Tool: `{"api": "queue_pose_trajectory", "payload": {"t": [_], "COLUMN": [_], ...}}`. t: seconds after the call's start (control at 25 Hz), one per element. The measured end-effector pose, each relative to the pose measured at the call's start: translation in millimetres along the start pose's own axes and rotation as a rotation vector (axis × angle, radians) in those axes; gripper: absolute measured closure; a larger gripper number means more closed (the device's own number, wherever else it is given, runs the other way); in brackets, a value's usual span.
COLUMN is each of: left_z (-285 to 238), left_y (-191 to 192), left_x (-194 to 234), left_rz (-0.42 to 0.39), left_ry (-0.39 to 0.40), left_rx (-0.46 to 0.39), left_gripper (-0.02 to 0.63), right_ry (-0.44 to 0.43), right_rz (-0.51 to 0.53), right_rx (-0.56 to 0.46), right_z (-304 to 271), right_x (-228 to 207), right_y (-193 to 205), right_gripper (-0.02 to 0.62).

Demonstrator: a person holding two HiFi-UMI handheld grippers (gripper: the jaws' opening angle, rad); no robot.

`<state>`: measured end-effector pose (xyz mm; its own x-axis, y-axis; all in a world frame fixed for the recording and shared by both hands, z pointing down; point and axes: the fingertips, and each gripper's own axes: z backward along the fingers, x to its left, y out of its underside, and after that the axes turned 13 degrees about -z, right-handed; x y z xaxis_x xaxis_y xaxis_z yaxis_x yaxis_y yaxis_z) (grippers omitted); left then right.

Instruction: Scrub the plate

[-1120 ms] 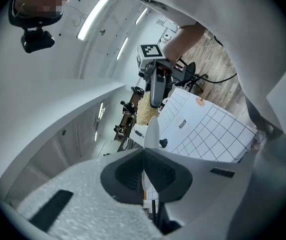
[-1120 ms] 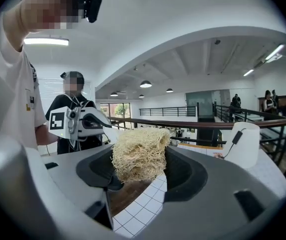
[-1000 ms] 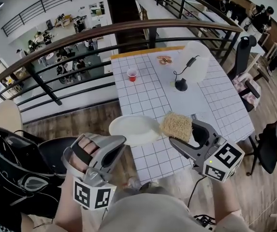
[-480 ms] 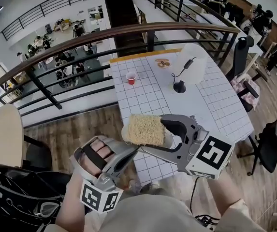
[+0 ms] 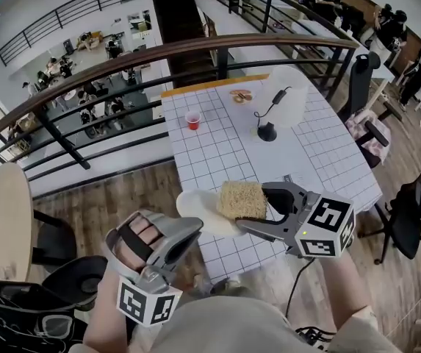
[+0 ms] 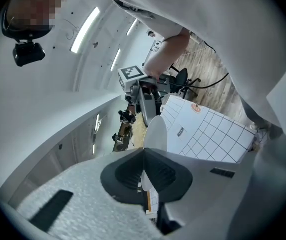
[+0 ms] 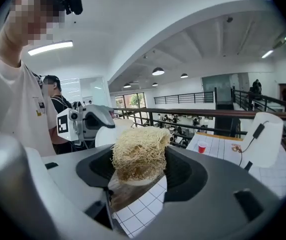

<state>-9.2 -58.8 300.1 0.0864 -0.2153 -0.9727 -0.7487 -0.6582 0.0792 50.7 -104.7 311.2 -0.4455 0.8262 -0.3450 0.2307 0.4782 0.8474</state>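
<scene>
A white plate (image 5: 198,207) is held by its rim in my left gripper (image 5: 192,228), off the near edge of the table. In the left gripper view the plate (image 6: 155,133) shows edge-on, and the left gripper (image 6: 143,173) is shut on its near rim. My right gripper (image 5: 258,210) is shut on a tan loofah sponge (image 5: 242,198), which lies against the plate's right part. In the right gripper view the sponge (image 7: 139,151) fills the jaws of the right gripper (image 7: 138,176), with the plate (image 7: 106,134) behind it.
A white gridded table (image 5: 225,153) ahead carries a red cup (image 5: 192,120), a black-based lamp (image 5: 267,132) and a small snack plate (image 5: 240,94). A curved wooden railing (image 5: 195,46) runs behind it. A round wooden table (image 5: 4,219) is at left, office chairs (image 5: 416,197) at right.
The sponge swept from the plate's right edge leftwards over the plate, then back to its right part. The plate stayed in the left gripper and shifted slightly nearer.
</scene>
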Motion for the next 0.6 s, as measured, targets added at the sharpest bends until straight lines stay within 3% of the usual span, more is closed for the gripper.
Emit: {"api": "queue_pose_trajectory", "payload": {"t": [0.16,0.28,0.36,0.44,0.6], "left_z": [-2,-2,-2,-3,-8], "left_y": [5,7,5,1,-7], "left_x": [-2,-6,-10,-11,-10], "left_rz": [0.006,0.004,-0.002,-0.008,-0.001], "left_ry": [0.017,0.035,0.048,0.052,0.051], "left_rx": [0.009,0.010,0.003,-0.011,-0.037], "left_gripper": [0.591,0.591,0.591,0.591,0.591], "right_ry": [0.100,0.247,0.297,0.260,0.101], "right_rz": [-0.050,0.001,0.046,0.086,0.213], "right_rx": [0.054,0.118,0.115,0.055,-0.069], "right_z": [10,18,20,14,-12], "right_x": [-34,-69,-78,-66,-11], "right_y": [25,36,29,5,-46], "right_gripper": [0.322,0.322,0.322,0.322,0.322]}}
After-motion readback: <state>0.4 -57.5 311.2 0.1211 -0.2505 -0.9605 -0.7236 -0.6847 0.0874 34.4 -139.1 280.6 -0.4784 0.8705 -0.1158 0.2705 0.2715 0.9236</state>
